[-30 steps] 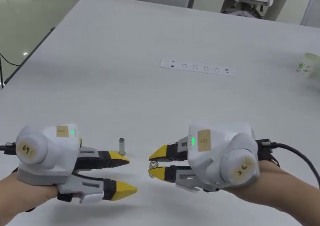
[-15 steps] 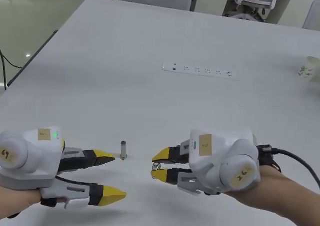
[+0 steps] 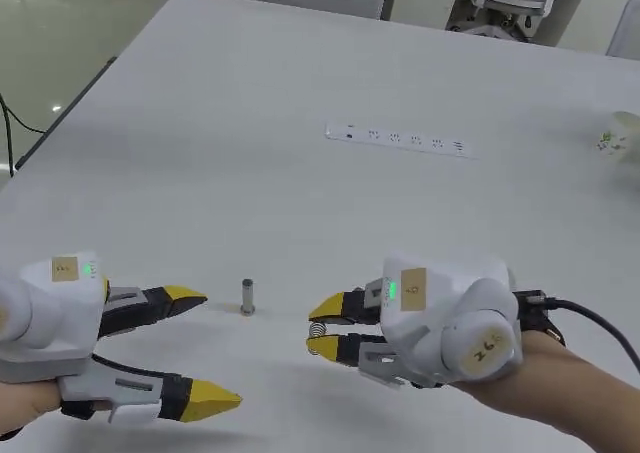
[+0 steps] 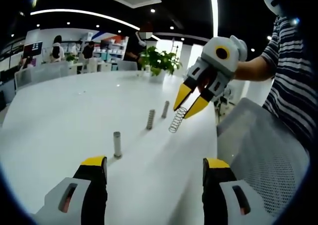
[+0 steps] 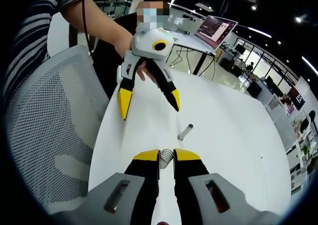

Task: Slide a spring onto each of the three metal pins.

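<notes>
My right tool (image 3: 322,325) clenched on spring (image 3: 316,330); left tool (image 3: 208,348) released, empty. I'd square spring bore over upright pin (image 3: 247,297), then lower straight.

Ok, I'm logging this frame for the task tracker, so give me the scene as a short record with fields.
left gripper: open, holding nothing
right gripper: shut on the spring
spring: at the jaw tips, on no pin
nearest pin: upright on the table, bare, between the two grippers
other pins: two farther off, too small to tell if sprung
also on table: power strip
</notes>
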Available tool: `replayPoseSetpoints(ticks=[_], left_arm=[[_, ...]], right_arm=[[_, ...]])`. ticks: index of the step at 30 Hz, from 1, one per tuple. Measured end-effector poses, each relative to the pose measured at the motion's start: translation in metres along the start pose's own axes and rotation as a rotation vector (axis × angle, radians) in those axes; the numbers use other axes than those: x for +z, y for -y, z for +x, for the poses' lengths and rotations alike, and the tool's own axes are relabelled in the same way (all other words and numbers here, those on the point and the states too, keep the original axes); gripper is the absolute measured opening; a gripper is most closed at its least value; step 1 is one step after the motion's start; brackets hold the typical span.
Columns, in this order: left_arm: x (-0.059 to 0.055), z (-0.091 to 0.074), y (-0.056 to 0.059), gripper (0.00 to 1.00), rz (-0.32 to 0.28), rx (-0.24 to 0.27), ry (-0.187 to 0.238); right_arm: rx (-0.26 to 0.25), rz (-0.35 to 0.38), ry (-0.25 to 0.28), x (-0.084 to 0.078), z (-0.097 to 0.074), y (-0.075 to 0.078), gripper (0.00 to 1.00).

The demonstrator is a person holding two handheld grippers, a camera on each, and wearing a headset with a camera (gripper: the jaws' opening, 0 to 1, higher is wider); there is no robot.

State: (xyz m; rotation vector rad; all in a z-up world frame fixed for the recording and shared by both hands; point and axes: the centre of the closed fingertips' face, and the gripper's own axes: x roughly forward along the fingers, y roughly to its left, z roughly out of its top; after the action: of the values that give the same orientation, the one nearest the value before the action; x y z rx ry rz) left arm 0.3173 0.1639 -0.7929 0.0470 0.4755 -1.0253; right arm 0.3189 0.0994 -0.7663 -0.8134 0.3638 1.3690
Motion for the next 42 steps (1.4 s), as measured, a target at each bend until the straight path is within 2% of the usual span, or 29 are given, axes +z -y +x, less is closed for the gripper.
replayPoseSetpoints(ticks=[5,11,19,30,42], left_arm=[[0.000,-0.004,-0.002,0.83,-0.002,0.014,0.017],[0.001,-0.006,-0.004,0.98,-0.023,0.033,0.042],[-0.001,-0.008,-0.006,0.98,-0.027,0.041,0.042],[0.001,-0.011,-0.009,0.98,-0.024,0.056,0.052],[0.001,-0.011,-0.008,0.98,-0.026,0.057,0.052]], right_arm=[[-0.006,0.002,-0.005,-0.002,0.000,0.002,0.07],[-0.007,0.006,-0.009,-0.003,0.002,0.003,0.07],[-0.012,0.004,-0.006,-0.001,0.006,0.008,0.07],[-0.022,0.008,0.006,0.006,0.013,0.023,0.07],[-0.047,0.020,0.041,0.025,0.025,0.046,0.07]])
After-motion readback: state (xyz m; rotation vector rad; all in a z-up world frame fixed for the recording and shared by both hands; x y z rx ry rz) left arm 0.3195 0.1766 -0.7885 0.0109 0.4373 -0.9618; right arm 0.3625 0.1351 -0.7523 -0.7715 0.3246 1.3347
